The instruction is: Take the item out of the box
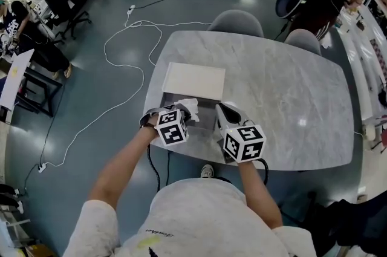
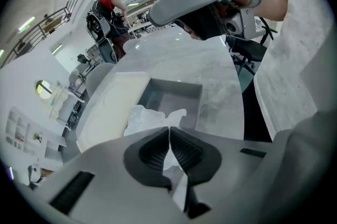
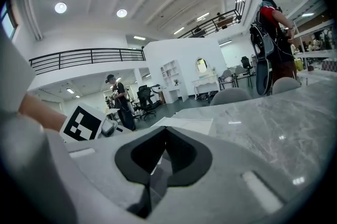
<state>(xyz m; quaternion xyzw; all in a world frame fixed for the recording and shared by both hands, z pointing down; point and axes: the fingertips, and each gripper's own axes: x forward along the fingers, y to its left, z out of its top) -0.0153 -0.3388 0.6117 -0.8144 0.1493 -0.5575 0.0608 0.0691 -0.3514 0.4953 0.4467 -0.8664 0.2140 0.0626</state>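
Item, one; box, one

A marble table carries a white lid and an open box.

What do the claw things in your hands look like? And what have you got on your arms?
The left claw and the right claw are pale grey plastic shells with black pads inside. Each carries a white cube with black square markers, and a thin black cable trails back from each. The arms come out of the short sleeves of a pale grey T-shirt.
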